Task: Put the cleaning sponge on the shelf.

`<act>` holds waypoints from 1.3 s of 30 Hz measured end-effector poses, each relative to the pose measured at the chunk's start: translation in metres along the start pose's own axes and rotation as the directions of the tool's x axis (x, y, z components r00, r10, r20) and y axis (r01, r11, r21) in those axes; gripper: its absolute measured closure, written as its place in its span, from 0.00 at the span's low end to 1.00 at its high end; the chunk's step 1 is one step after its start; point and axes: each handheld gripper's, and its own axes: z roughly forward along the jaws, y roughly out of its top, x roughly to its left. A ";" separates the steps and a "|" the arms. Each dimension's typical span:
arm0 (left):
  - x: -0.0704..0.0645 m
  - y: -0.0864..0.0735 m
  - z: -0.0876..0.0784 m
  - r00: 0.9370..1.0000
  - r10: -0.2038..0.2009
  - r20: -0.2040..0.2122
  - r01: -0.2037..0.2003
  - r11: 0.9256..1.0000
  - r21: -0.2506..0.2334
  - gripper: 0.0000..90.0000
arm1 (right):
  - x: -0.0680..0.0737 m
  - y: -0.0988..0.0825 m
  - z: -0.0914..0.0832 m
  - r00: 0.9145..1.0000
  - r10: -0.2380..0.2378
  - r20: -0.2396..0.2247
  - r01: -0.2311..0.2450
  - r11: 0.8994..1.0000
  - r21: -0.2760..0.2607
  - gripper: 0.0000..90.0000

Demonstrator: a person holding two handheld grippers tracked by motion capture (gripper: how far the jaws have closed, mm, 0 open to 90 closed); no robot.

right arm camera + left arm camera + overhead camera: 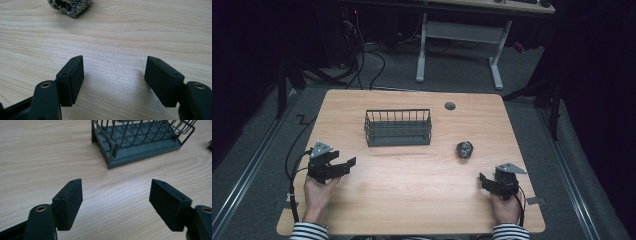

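A dark grey wire basket (397, 127) stands on the wooden table (412, 200), a little behind its middle. To its right lies a dark metal scouring ball (465, 149). My left gripper (346, 166) is held near the table's left edge, open, pointing toward the basket. In the left gripper view its jaws (116, 182) stand wide apart over bare wood, with the basket (140, 147) ahead. My right gripper (482, 179) rests near the front right, open. In the right gripper view its jaws (115, 58) hold nothing, and the scouring ball (70, 6) lies ahead at the top left.
A round cable hole (450, 106) sits near the table's far edge. Beyond the table stands a white-legged desk (459, 32), with cables on the floor (362, 65). Bare wood stretches between the two hands.
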 end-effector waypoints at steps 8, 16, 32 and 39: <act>0.003 0.025 -0.002 0.999 -0.026 0.046 0.026 1.000 -0.009 0.32 | 0.000 0.000 0.000 1.000 0.000 0.000 0.000 1.000 0.000 0.36; 0.001 0.044 0.007 0.998 -0.020 0.059 0.020 1.000 0.007 0.32 | 0.000 0.000 0.000 1.000 -0.005 -0.004 0.005 1.000 0.000 0.36; -0.001 0.091 0.042 0.997 -0.040 0.064 0.039 0.999 0.024 0.34 | 0.001 0.000 0.000 1.000 -0.011 -0.014 0.011 1.000 0.003 0.34; 0.001 0.095 0.061 0.998 -0.057 0.032 0.056 0.998 0.033 0.40 | 0.001 0.000 0.000 1.000 -0.017 -0.019 0.017 1.000 0.003 0.34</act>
